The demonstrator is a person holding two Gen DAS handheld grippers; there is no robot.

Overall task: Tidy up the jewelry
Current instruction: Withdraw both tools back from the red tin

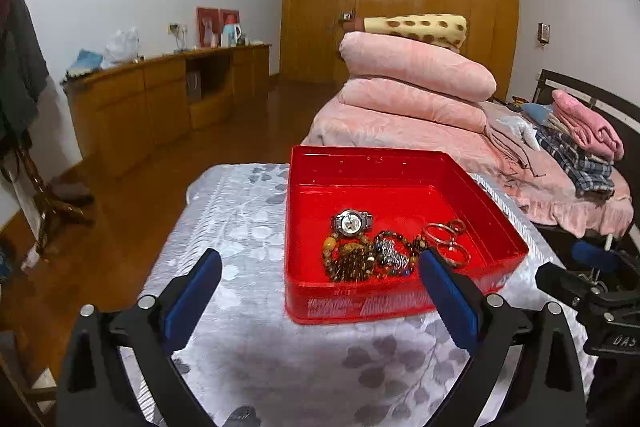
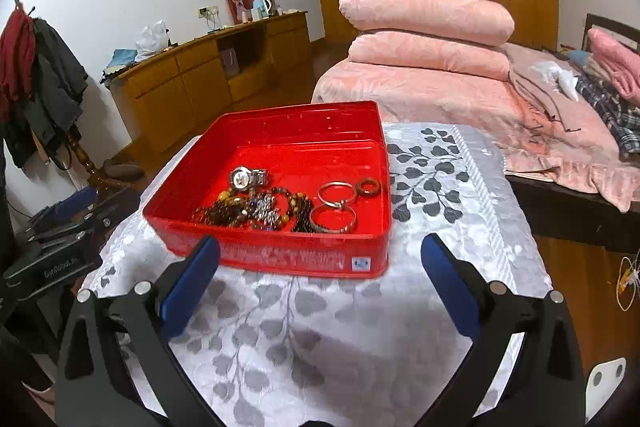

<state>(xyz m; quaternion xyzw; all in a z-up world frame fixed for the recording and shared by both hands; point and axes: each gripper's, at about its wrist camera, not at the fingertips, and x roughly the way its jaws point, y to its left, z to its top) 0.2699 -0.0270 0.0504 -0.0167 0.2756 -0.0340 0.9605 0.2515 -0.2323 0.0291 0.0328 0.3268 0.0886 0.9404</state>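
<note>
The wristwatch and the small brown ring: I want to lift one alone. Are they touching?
Apart. The right wrist view shows bare red tray floor between the wristwatch and the small brown ring, with a silver bangle lying between them.

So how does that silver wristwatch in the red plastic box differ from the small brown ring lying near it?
The silver wristwatch is shiny metal with a round pale dial; the small brown ring is dark, dull and plain. The wristwatch is clearly bigger and has a linked band; the ring is one small hoop. The wristwatch lies beside the bead pile, the ring near the box's side wall. Both rest loose on the floor of the red plastic box.
</note>
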